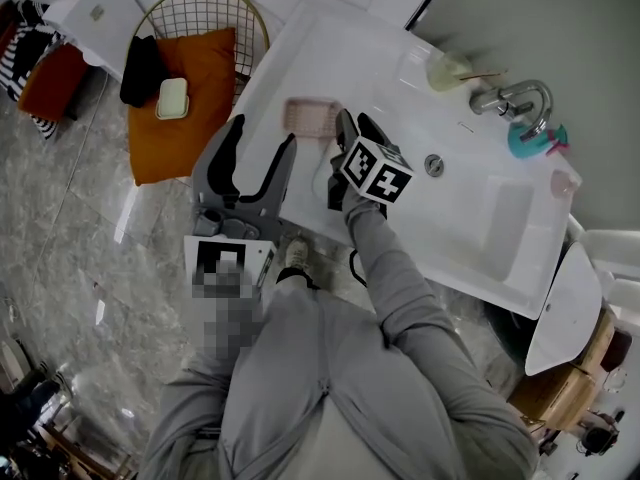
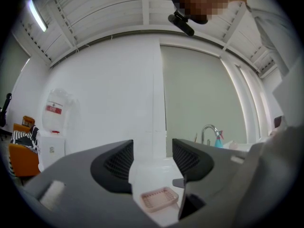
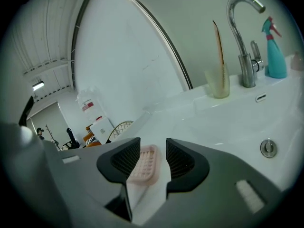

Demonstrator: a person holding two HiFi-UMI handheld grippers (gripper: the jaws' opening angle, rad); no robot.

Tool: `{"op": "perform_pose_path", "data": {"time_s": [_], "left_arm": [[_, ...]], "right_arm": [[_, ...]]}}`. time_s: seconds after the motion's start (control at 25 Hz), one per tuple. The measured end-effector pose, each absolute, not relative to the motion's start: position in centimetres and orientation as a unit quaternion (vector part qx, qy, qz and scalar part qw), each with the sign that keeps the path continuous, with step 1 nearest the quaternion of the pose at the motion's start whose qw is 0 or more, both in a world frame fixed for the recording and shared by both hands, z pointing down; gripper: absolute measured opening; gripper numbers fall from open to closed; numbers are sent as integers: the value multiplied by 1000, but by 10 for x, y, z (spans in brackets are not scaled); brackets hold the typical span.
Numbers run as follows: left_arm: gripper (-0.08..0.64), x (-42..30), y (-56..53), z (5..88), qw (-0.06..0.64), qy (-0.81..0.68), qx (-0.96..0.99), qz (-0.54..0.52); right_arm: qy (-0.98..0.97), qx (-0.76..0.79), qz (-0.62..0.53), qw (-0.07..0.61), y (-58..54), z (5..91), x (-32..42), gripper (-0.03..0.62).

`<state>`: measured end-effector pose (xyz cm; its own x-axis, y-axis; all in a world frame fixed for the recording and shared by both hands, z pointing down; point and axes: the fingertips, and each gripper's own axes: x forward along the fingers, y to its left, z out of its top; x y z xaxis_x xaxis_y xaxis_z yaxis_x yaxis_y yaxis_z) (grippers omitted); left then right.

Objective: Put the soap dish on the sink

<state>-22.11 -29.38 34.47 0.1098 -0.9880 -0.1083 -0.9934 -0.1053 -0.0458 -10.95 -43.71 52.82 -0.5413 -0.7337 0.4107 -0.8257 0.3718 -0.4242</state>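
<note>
The pink ridged soap dish (image 1: 311, 118) lies flat on the left part of the white sink (image 1: 470, 218). My right gripper (image 1: 356, 130) hovers just right of it, jaws open. In the right gripper view the soap dish (image 3: 144, 164) rests on the sink surface (image 3: 228, 122) just beyond the right gripper (image 3: 153, 156), partly behind one jaw, with nothing gripped. My left gripper (image 1: 262, 144) is open at the sink's front left edge. In the left gripper view the soap dish (image 2: 156, 198) shows below the open left gripper (image 2: 152, 158).
A tumbler with a stick (image 1: 447, 70) (image 3: 217, 82), a chrome faucet (image 1: 515, 98) (image 3: 242, 37), a teal spray bottle (image 1: 530, 140) (image 3: 274, 49) and a drain (image 1: 434, 165) sit along the sink. A wire basket with an orange cushion (image 1: 190, 78) stands on the floor to the left.
</note>
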Motion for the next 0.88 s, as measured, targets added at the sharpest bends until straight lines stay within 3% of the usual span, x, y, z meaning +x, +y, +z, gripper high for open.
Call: {"op": "perform_pose_path", "data": {"time_s": [0.52,0.88], "left_arm": [[281,-168,-301,332,57,613,-787,37],[281,-110,-300,321,62,561,-824,46]], "right_arm": [[-837,497,227,4,-401,442,-30,152],[-829,530,178,-1,-349,407,44,152]]}}
